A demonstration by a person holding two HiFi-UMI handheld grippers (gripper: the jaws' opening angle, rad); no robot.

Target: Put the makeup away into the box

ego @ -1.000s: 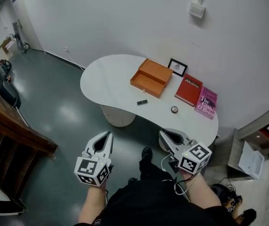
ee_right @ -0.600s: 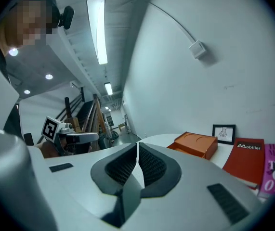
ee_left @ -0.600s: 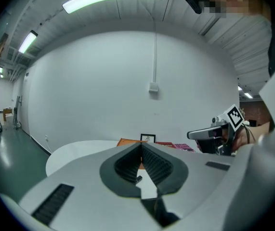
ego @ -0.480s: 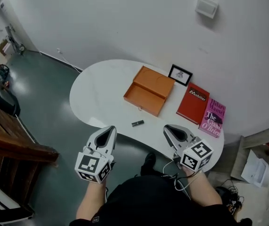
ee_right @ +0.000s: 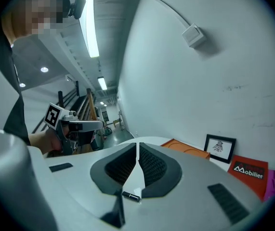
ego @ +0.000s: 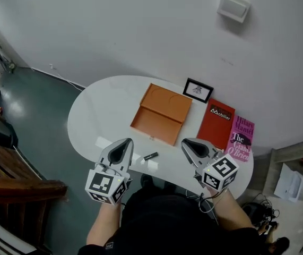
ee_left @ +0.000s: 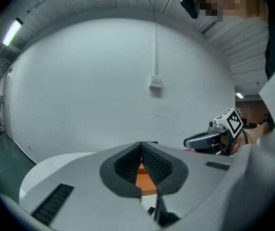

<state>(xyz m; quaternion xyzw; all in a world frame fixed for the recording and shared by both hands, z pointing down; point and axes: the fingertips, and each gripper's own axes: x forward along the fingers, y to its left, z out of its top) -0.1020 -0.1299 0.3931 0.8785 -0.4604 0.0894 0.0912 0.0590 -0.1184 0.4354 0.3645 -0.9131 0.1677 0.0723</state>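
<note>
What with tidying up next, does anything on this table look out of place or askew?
Only a small dark makeup tube: it lies loose near the front edge of the white table, outside the open orange box. Nothing looks spilled or damaged.

Your head camera looks steeply down on the white oval tabletop (ego: 95, 118). Cameras on your left claw (ego: 124, 142) and right claw (ego: 187, 142) face low across it. All three share the flat orange box (ego: 159, 113).

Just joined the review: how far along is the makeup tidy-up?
Done: nothing; the orange box stands open and looks empty. In hand: nothing; left gripper and right gripper are shut, empty. Left: the dark makeup tube lies on the table, to go in.
</note>
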